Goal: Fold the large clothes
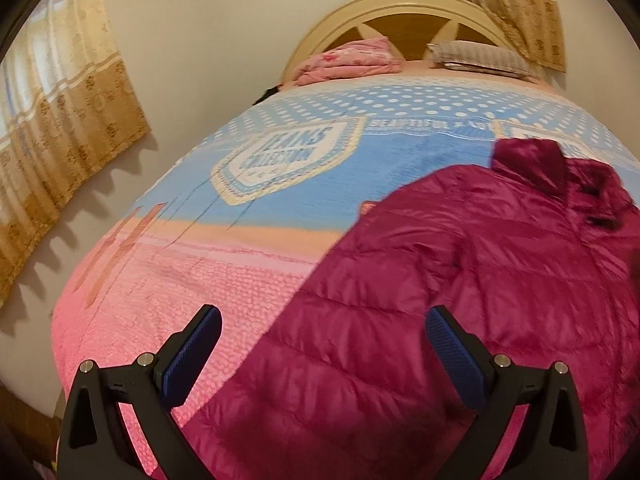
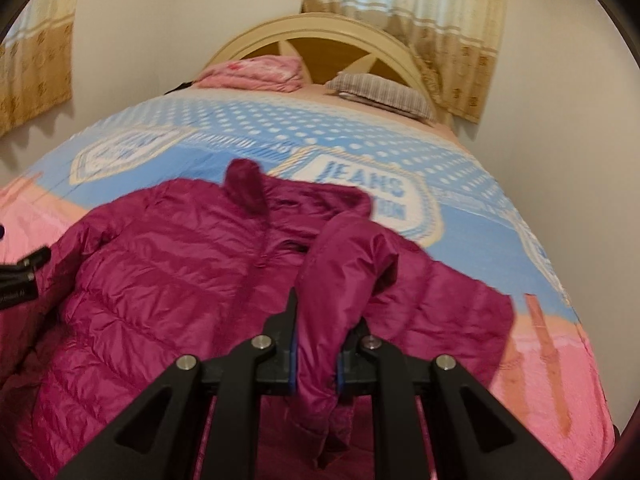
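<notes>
A magenta quilted puffer jacket (image 1: 480,280) lies spread on the bed, collar toward the headboard. My left gripper (image 1: 324,320) hangs open above the jacket's near left edge, with nothing between its blue pads. In the right wrist view the jacket (image 2: 160,280) fills the lower middle. My right gripper (image 2: 318,320) is shut on one sleeve (image 2: 344,264), which is lifted and drawn across the jacket's body. The left gripper's black frame (image 2: 24,268) shows at the left edge there.
The bed carries a pink and blue bedspread (image 1: 224,264) with a "JEANS" print. A folded pink blanket (image 1: 348,60) and a striped pillow (image 1: 476,56) lie by the curved headboard (image 1: 400,12). Curtains (image 1: 60,120) hang on the left wall and behind the bed.
</notes>
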Demonstrator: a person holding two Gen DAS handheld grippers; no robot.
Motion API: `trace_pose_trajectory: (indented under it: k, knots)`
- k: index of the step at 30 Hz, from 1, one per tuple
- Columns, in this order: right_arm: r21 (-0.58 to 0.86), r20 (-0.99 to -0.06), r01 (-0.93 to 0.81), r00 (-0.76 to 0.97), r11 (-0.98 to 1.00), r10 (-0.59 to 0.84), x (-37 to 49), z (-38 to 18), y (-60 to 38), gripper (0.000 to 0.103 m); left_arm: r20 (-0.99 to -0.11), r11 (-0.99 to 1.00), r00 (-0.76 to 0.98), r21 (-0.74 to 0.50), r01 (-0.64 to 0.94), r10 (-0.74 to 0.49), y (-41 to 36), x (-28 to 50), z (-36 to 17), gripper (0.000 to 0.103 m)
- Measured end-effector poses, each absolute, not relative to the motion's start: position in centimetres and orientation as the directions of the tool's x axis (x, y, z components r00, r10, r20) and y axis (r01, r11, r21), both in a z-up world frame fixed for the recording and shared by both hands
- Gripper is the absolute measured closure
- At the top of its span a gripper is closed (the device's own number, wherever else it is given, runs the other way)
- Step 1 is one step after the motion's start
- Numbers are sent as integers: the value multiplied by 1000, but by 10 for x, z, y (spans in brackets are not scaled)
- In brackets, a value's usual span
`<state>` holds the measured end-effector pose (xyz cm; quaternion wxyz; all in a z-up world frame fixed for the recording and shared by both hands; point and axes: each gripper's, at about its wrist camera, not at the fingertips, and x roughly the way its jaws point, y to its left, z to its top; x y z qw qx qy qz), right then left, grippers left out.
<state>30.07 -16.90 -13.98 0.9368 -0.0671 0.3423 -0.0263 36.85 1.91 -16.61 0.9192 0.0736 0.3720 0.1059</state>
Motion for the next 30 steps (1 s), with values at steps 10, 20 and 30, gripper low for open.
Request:
trace_pose_trajectory:
  k: [10,20,30]
  knots:
    - [-158,-690,-98,723,983,-39,319,-187,-118,88,-685,939,643,216,-269,342,63,386,-186,1]
    - [-100,-725,-209,685,973,72,315,-196,-92,39,-679,919,624,220,-329,386,77,382,-184,1]
    - [-28,-646,-285,737,958,200,290,-160,-73,30,-650,882,611,220,-418,452,88,360,-164,1]
